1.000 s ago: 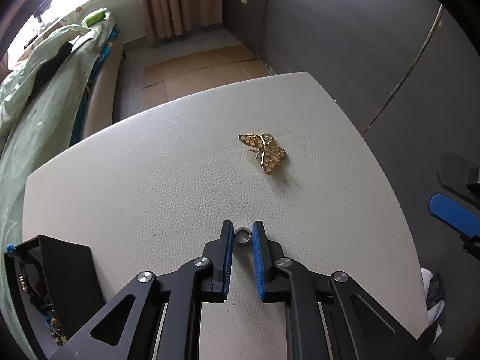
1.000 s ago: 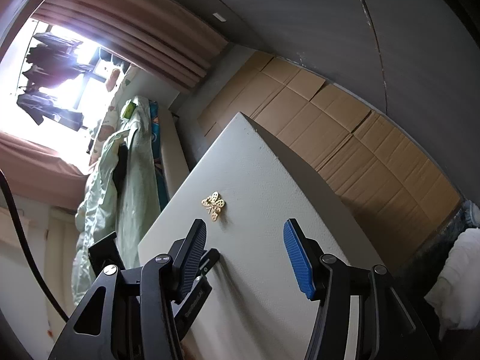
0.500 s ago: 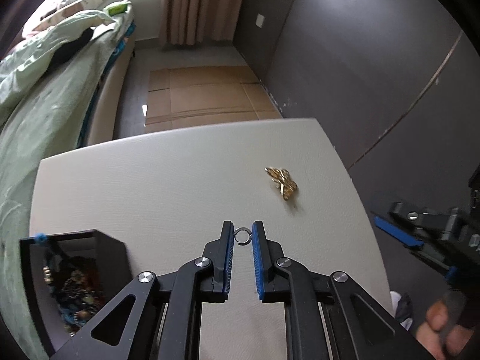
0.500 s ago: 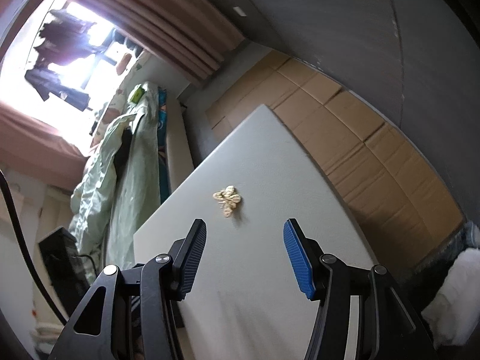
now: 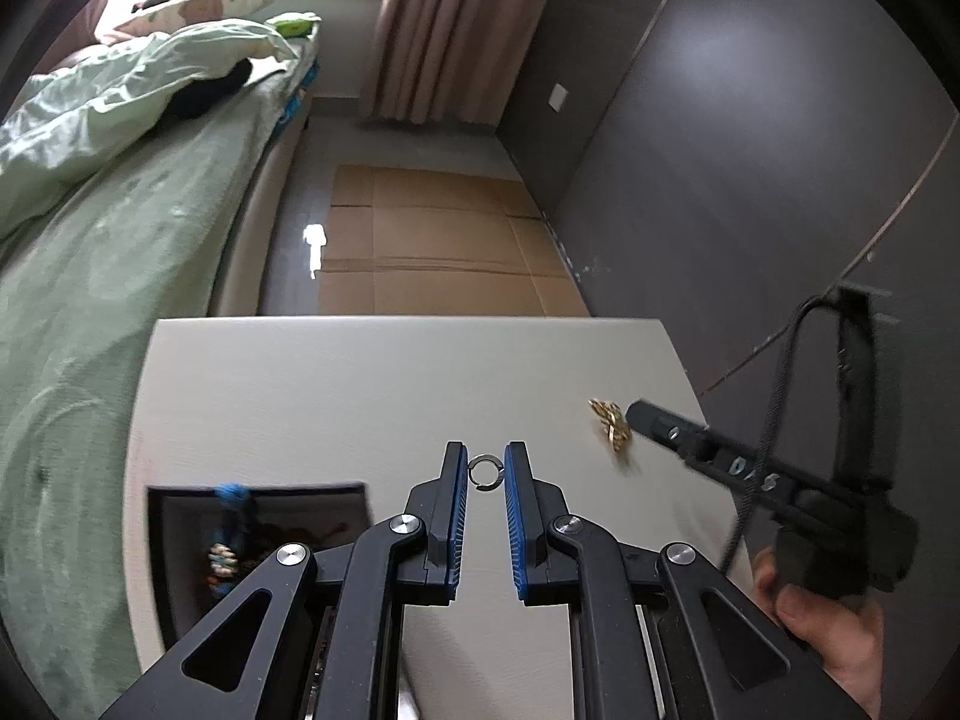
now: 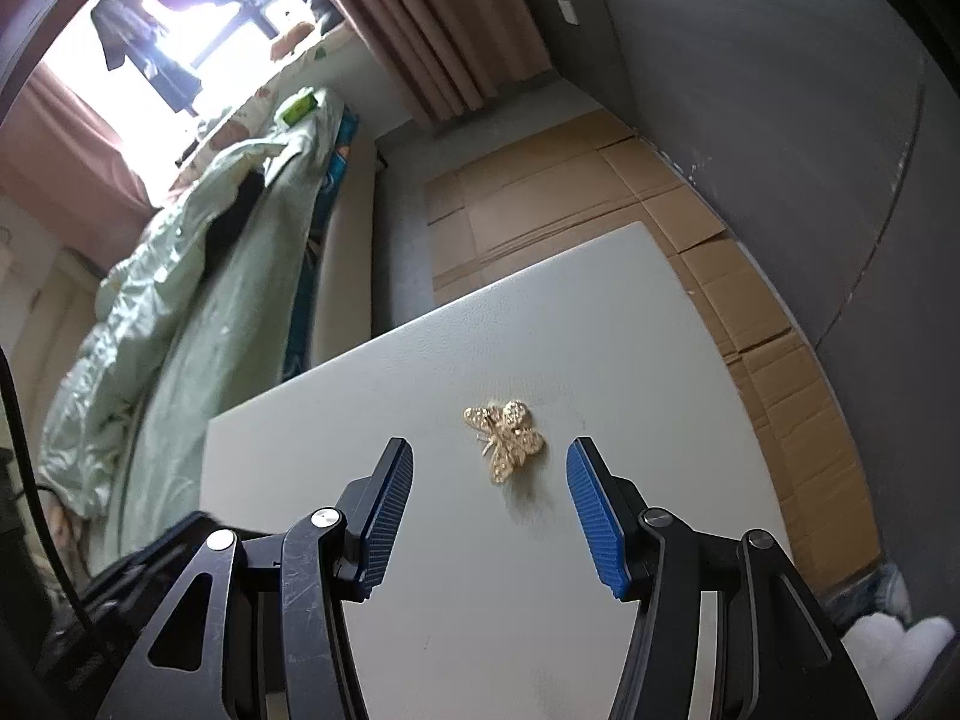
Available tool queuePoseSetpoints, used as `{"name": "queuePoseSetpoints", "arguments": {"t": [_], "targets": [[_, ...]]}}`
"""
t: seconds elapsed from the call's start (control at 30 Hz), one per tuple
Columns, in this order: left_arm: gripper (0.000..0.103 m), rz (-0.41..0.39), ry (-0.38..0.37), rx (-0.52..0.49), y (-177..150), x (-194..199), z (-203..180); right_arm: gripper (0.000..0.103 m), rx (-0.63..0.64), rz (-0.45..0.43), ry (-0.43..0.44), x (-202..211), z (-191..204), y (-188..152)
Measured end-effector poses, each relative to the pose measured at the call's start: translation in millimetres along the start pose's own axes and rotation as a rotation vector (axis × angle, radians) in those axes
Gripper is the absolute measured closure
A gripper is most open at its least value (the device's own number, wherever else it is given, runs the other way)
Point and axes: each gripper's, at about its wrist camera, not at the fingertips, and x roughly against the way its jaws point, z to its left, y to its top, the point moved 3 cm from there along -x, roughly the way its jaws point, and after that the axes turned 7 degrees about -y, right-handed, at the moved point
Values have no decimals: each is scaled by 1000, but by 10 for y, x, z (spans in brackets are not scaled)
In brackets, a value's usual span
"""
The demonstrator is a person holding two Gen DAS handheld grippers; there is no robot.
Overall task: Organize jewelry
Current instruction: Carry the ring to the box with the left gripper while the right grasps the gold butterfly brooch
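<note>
A small silver ring (image 5: 485, 471) is pinched between the blue pads of my left gripper (image 5: 485, 468), held above the white table (image 5: 360, 384). Below and to the left stands a black jewelry box (image 5: 180, 546) with beads and a blue cord inside. A gold butterfly brooch (image 6: 505, 439) lies flat on the table. My right gripper (image 6: 489, 468) hovers open just in front of it, the brooch lying in line with the gap, untouched. In the left wrist view the brooch (image 5: 611, 423) sits at the tip of the right gripper's finger (image 5: 660, 429), held by a hand (image 5: 834, 618).
The table's far edge (image 5: 408, 319) drops to a floor covered with cardboard sheets (image 5: 438, 240). A bed with green bedding (image 5: 108, 192) runs along the left. A dark grey wall (image 5: 750, 150) stands close on the right.
My left gripper rose with the ring and swung left, bringing the black box nearer. The right gripper moved in toward the butterfly brooch, which now lies in line with its open fingers.
</note>
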Motion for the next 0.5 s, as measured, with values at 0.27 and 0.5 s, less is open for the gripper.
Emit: {"name": "queuePoseSetpoints", "arguments": {"t": [0.27,0.5], "targets": [[90,-35,-14,56,60,191,232,48,127,37,-117,-216,138,-50],[90,-32,-2,53,26,397,389,48,234,41,-198,-362,280,-115]]}}
